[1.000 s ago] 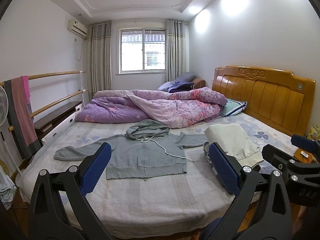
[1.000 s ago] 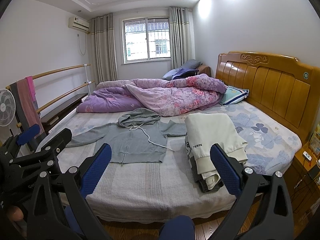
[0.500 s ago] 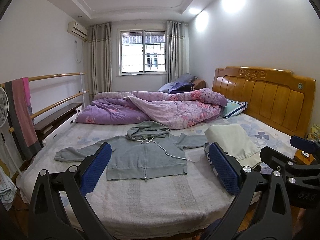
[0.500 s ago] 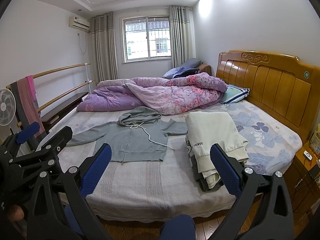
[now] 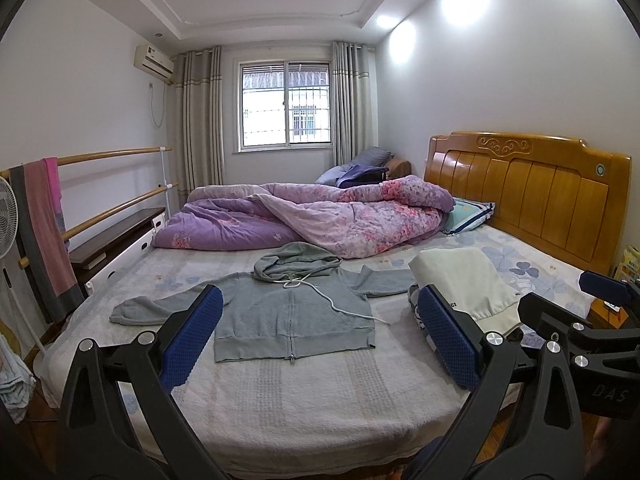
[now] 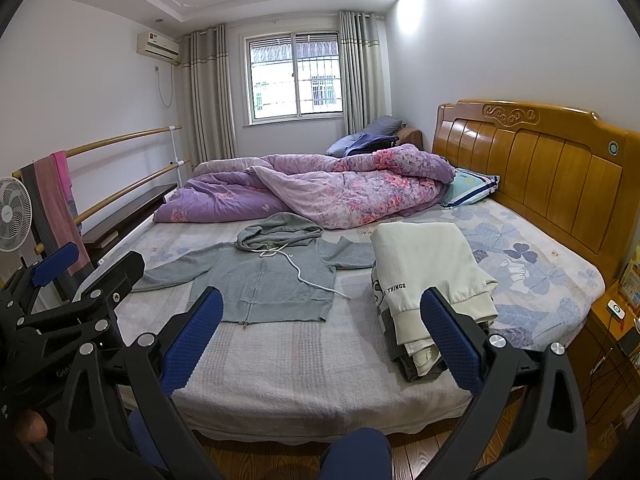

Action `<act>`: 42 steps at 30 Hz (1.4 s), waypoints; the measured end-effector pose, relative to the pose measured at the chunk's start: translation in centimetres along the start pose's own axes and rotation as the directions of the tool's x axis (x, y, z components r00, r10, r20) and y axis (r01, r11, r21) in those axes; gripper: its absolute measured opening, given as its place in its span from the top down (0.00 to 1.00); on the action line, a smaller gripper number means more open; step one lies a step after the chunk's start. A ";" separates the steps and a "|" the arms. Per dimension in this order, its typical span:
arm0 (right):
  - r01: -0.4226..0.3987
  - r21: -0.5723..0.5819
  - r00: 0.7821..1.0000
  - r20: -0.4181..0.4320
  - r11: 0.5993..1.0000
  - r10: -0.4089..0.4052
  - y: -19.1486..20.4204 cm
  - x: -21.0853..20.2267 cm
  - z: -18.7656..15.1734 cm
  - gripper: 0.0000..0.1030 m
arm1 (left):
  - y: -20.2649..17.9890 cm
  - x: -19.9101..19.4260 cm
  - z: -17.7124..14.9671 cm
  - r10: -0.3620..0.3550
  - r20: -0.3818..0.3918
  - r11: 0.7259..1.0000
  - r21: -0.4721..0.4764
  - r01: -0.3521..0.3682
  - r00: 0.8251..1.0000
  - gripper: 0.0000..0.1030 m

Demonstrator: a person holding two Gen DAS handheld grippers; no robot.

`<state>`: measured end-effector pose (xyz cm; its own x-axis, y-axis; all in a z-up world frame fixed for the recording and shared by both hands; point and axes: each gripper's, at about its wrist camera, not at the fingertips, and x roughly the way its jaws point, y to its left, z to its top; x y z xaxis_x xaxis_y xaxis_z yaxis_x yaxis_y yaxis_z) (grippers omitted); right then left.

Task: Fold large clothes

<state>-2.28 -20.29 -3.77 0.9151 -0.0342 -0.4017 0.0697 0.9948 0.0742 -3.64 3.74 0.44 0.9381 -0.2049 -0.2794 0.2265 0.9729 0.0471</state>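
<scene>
We hold both tongs level at the near edge of the bed [image 5: 304, 408], pointing across it toward the window. The left tongs [image 5: 316, 336] stand wide apart, gripping nothing, blue pads [image 5: 192, 336] hovering short of the cloth. The right tongs [image 6: 320, 336] are just as wide and bare, and from the right wrist we see the left pair's black frame low at the left.

There lies the grey hoodie [image 5: 292, 320], spread flat on the middle of the bed, zip closed, hood [image 5: 296, 266] bunched at its far end, white drawcord [image 5: 340, 308] trailing to the right. Its left sleeve [image 5: 160, 310] stretches out toward the left side; the right sleeve [image 6: 352, 254] runs up to the folded stack [image 6: 428, 280], a cream garment on top, darker ones beneath, sitting near the bed's near-right edge.

A pale, bare strip of blanket lies open between the hoodie's hem and the near edge. At the far side a purple quilt [image 5: 320, 216] is heaped, just beyond the hood. The wooden headboard [image 6: 540, 172] bounds the right, a rail with a hung towel [image 5: 40, 232] the left.
</scene>
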 end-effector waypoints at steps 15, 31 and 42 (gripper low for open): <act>0.001 0.002 1.000 -0.001 1.000 -0.001 0.1 -0.1 0.0 0.08 | -0.1 0.0 -0.1 -0.003 0.000 1.000 0.002 0.003 1.000 0.05; 0.002 0.004 1.000 0.000 1.000 -0.002 0.1 -0.1 0.0 0.08 | 0.0 0.1 -0.1 -0.006 -0.001 1.000 0.003 0.006 1.000 0.05; 0.002 0.004 1.000 -0.001 1.000 -0.002 0.2 -0.2 -0.2 0.08 | 0.1 0.0 -0.1 -0.005 -0.002 1.000 0.003 0.005 1.000 0.05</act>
<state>-2.47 -20.09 -3.86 0.9145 -0.0363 -0.4029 0.0735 0.9943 0.0772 -3.63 3.89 0.33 0.9365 -0.2091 -0.2814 0.2315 0.9716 0.0487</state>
